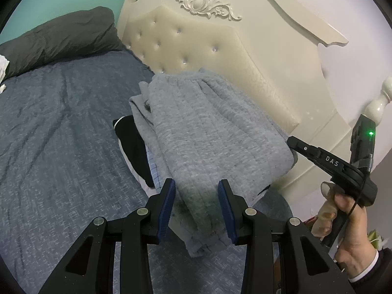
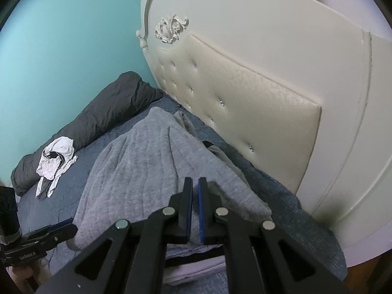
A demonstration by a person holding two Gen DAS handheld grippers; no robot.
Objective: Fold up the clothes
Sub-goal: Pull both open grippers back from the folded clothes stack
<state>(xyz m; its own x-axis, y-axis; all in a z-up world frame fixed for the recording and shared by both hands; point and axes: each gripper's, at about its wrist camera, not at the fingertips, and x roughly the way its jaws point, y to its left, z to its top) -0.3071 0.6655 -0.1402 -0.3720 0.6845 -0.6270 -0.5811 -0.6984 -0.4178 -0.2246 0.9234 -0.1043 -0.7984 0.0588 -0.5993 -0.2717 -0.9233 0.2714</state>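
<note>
A folded grey quilted garment (image 1: 208,132) lies on top of a small pile with a black piece (image 1: 133,147) and a checked piece under it, on the blue bedspread (image 1: 61,127) beside the headboard. My left gripper (image 1: 197,196) is open, its blue pads either side of the garment's near end. It also shows low on the left in the right wrist view, as the left gripper (image 2: 66,226). My right gripper (image 2: 194,183) is shut, with its tips over the grey garment (image 2: 137,166). Seen from the left wrist, the right gripper (image 1: 294,144) touches the garment's right edge.
A cream tufted headboard (image 1: 196,56) rises just behind the pile, with a bedpost (image 1: 379,100) at the right. A dark grey pillow (image 2: 103,117) lies along the teal wall, and a crumpled white garment (image 2: 56,161) rests near it. A hand (image 1: 352,223) holds the right gripper.
</note>
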